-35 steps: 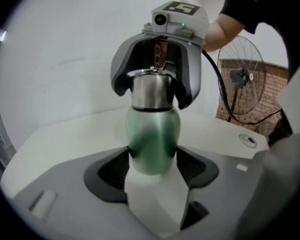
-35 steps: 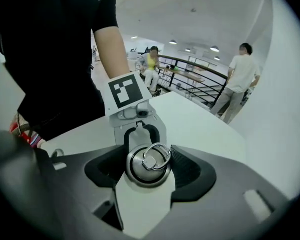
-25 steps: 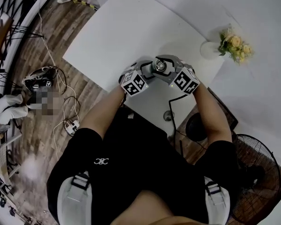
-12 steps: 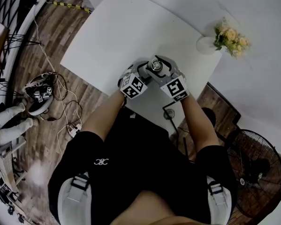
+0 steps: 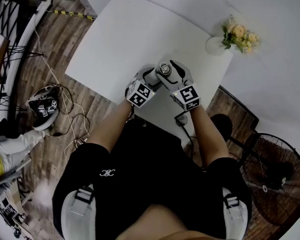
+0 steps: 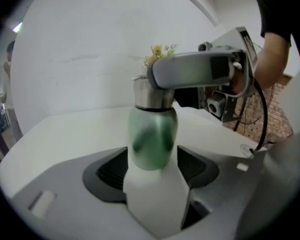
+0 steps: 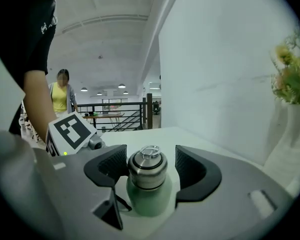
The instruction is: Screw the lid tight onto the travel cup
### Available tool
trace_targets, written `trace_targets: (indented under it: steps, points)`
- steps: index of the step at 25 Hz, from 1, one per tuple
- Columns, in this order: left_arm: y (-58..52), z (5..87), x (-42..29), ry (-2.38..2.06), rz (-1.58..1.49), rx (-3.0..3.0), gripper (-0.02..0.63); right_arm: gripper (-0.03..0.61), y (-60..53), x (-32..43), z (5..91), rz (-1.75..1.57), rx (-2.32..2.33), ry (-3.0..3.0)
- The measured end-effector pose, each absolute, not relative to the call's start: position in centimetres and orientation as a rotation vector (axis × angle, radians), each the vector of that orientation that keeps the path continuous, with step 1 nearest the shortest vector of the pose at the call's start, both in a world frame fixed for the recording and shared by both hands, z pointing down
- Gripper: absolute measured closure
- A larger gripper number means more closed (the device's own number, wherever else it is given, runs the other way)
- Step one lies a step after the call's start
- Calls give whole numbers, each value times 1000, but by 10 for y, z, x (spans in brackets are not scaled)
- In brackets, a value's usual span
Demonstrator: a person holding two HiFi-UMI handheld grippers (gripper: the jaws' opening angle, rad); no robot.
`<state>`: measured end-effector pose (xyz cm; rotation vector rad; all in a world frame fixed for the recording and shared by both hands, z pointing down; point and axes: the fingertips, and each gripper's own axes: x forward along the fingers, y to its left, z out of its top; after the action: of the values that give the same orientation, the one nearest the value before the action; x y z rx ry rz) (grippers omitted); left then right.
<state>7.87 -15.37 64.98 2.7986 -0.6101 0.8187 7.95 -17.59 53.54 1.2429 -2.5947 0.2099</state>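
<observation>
Centre of frame: lid point(image 7: 147, 163) sits on the cup point(image 6: 152, 136), which the left gripper point(image 6: 153, 167) clamps; the right gripper point(image 7: 150, 170) jaws are opening around the lid, so further tightening probably remains.

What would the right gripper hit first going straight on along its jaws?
The lid of the travel cup, which sits between the open jaws of the right gripper; how near is hard to judge.

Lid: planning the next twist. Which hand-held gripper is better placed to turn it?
Right. The right hand-held gripper straddles the lid, jaws opening, pads off it; the left hand-held gripper clamps the cup.
</observation>
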Motion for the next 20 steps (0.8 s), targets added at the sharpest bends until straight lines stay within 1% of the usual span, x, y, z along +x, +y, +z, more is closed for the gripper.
trace_targets:
  steps: [3,6,9,11,15,16,17,18,19,20]
  points:
    - [-149,632,62,-649,763,2805,258,301,-168,87,513,185,1322,-2589]
    - [-150,603,37,-757,648,2790,264,304,-160,98,485,192,1510,-2571]
    - [-155,565,10,-881,518,2771,317,307,-153,111,458,219,1730,-2550]
    - [-160,540,-8,-970,449,2764,337,317,-146,117,441,209,1827,-2533]
    - [-180,480,-49,-1200,308,2742,410,389,-141,124,403,104,1960,-2499]
    - [-184,464,-60,-1271,278,2731,439,422,-142,128,394,75,2005,-2464]
    - [-188,449,-71,-1344,253,2717,483,455,-142,133,387,49,2059,-2412]
    - [-191,435,-82,-1414,231,2703,511,489,-142,140,380,27,2116,-2352]
    - [-193,422,-91,-1478,214,2692,532,540,-142,145,374,12,2168,-2298]
    - [-195,409,-100,-1535,201,2685,554,575,-141,150,370,4,2208,-2259]
